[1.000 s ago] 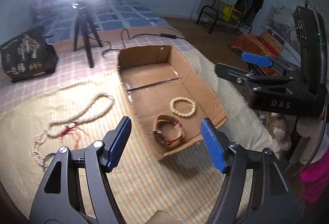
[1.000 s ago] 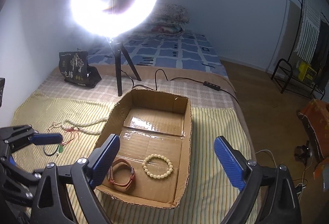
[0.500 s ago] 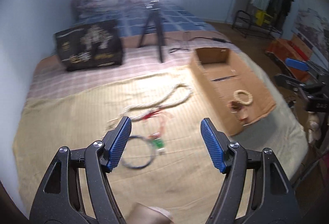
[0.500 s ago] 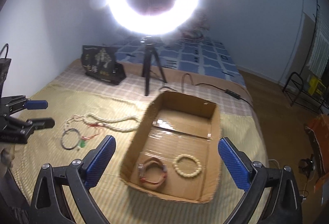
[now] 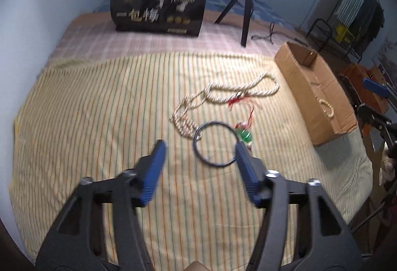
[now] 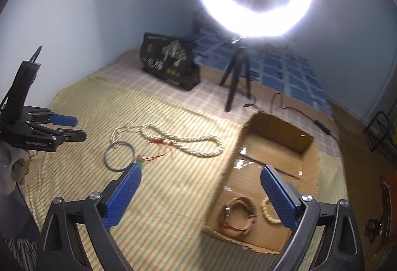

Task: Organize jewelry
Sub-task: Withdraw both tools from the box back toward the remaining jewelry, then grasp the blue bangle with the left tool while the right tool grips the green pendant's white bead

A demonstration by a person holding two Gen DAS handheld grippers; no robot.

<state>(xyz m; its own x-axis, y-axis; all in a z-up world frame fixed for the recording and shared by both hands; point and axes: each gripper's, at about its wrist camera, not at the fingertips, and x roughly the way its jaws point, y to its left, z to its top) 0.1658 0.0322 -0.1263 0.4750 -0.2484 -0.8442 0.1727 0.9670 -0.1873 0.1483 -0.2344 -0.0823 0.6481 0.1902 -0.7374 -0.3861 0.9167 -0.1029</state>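
Observation:
A dark ring bangle (image 5: 214, 144) with a green charm (image 5: 244, 135) lies on the striped cloth, just ahead of my open, empty left gripper (image 5: 199, 150). A long cream bead necklace (image 5: 223, 94) with red threads lies behind it. The cardboard box (image 5: 295, 79) on the right holds a cream bead bracelet (image 5: 327, 108). In the right wrist view the box (image 6: 230, 159) also holds a brown strap bracelet (image 6: 238, 216). My right gripper (image 6: 201, 184) is open and empty above the box's left wall. The bangle (image 6: 119, 156) and necklace (image 6: 188, 140) show to its left.
A ring light on a black tripod (image 5: 244, 12) stands at the back, with a black printed bag (image 5: 158, 7) to its left. A cable (image 6: 307, 117) trails behind the box. A clothes rack (image 5: 347, 17) stands beyond the bed's right edge.
My left gripper has swung left from the box and now points at the dark bangle from closer. My right gripper has also turned left, so the box sits lower right in its view.

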